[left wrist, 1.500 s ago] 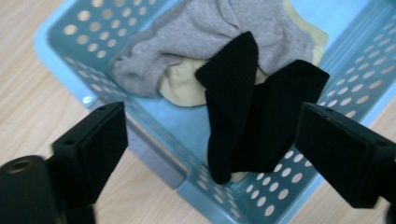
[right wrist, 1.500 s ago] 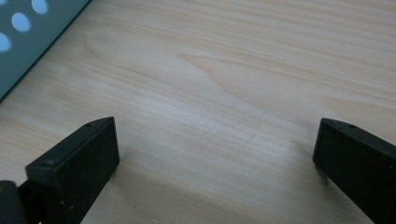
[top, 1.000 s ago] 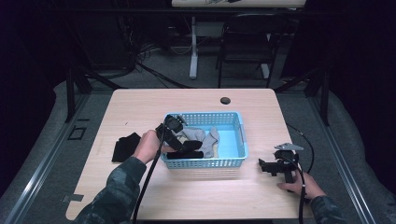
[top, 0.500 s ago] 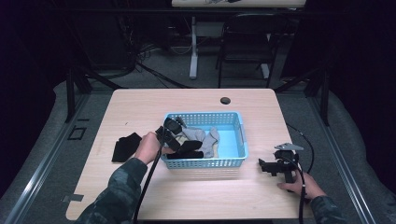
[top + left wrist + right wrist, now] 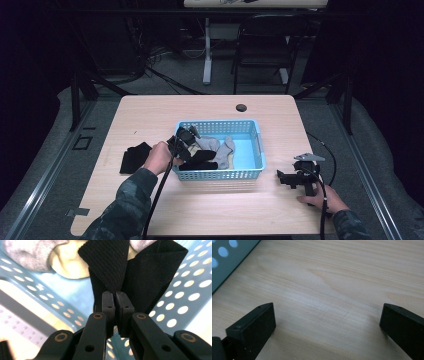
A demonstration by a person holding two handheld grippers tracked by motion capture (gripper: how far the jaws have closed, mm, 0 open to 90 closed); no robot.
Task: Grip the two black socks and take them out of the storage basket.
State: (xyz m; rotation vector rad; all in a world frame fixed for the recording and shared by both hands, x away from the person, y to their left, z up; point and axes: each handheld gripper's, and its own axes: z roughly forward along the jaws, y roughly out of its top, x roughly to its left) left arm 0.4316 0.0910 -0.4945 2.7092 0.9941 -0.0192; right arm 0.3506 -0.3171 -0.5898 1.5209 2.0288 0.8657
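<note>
Black sock [image 5: 130, 272] lies inside the blue basket [image 5: 257, 145], pinched by the left gripper [image 5: 115, 301], whose jaws have just closed. Right gripper [image 5: 287, 178] rests right of the basket, jaws apart, apparently empty.

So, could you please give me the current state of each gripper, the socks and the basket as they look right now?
left gripper: shut on black sock, jaws having just closed.
black sock: pinched, inside the basket.
right gripper: open, nothing between its jaws, over the bare table.
blue basket: upright on the table, holding socks.
grey socks: lying loose in the basket.
black cloth item: lying on the table, left of the basket.
</note>
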